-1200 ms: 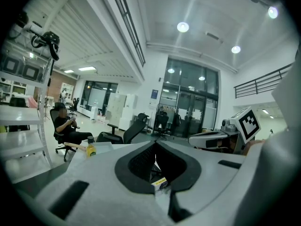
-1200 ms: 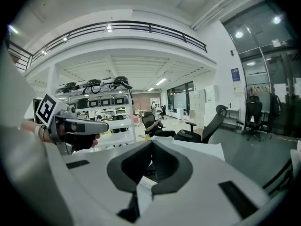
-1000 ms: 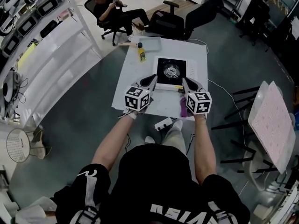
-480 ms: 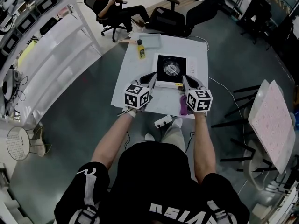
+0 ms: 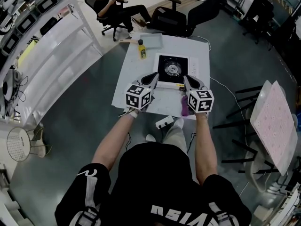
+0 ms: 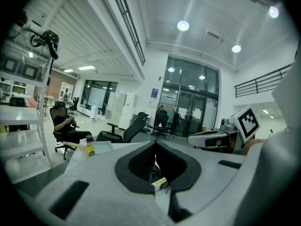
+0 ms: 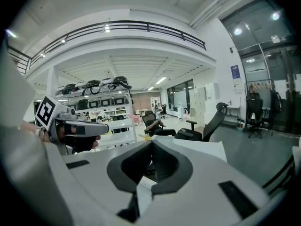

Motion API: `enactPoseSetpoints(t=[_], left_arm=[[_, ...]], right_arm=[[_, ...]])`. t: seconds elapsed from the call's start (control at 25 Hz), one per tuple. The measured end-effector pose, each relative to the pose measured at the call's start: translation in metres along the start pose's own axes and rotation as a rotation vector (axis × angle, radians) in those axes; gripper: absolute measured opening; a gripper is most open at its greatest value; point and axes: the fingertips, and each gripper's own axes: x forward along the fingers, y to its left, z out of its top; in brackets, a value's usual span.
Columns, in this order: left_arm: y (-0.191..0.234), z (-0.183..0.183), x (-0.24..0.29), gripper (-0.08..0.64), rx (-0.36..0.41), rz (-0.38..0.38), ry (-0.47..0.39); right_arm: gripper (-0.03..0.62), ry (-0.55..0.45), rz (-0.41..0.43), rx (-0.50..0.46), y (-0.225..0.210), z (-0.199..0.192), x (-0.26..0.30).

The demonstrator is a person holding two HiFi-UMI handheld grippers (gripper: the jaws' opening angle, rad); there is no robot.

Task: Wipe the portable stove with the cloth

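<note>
I logged the portable stove [image 5: 172, 71] on the worktop [image 5: 129, 86], right of centre toward the far side. A bottle [image 5: 142, 51] stood left of and behind it, with a tray [image 5: 151, 41] just behind the bottle at the far edge. The cloth [image 5: 184, 106] lay at the near right edge, under the right tongs [image 5: 185, 81]. The left tongs [image 5: 154, 77] sat at the stove's near left corner. Beyond the worktop were a seated person [image 5: 110, 8] and an office chair [image 5: 181, 20], with shelving [image 5: 51, 41] to the left.
</note>
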Motion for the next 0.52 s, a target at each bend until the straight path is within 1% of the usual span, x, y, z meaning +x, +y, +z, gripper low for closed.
enactPoseSetpoints(t=[0.52], left_arm=[[-0.0008,-0.0082,0.0046,0.009,0.007,0.001,0.014]], right_arm=[[0.011,0.007,0.004,-0.011,-0.0047,-0.0056,0.0020]])
